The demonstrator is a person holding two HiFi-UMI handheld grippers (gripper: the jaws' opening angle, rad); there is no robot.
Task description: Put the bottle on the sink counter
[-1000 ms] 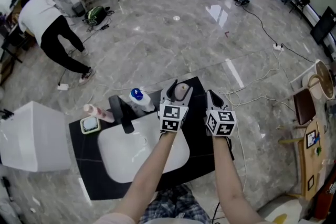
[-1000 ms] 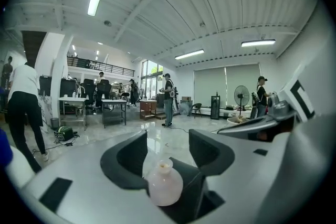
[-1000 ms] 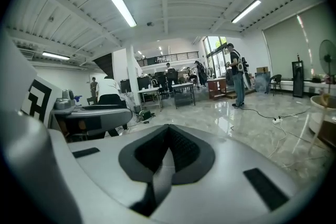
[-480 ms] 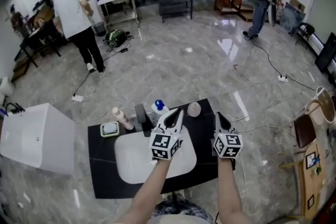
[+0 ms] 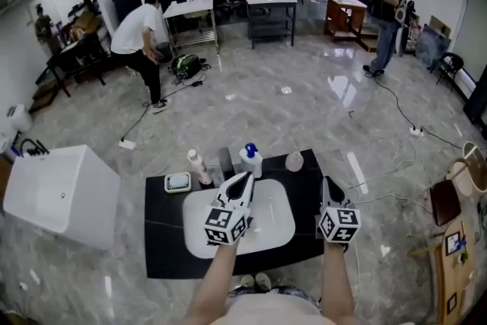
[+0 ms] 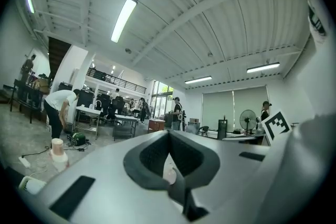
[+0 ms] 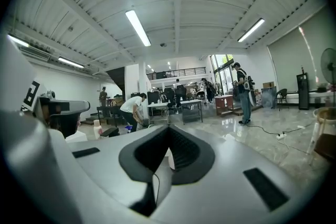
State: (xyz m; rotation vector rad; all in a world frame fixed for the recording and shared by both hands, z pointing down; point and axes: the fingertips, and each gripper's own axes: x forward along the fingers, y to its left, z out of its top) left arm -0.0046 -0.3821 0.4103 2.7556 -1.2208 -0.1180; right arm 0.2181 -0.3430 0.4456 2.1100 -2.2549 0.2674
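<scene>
Black sink counter [image 5: 161,240] with a white basin [image 5: 271,214] is seen from above on a grey marble floor. Along its back edge, from left to right, a soap dish [image 5: 177,182], a pale pink bottle [image 5: 198,166], a dark faucet [image 5: 225,162], a blue-capped bottle [image 5: 250,160] and a rounded pinkish bottle [image 5: 294,161] are lined up, the last one near the back right corner. All three bottles are standing on the counter, and none is touched by a gripper. The left gripper [image 5: 244,178] is held over the basin, its tips just in front of the blue-capped bottle; its jaws are pressed together with nothing gripped. The right gripper [image 5: 328,183] is held over the counter's right side, its jaws likewise closed and empty.
</scene>
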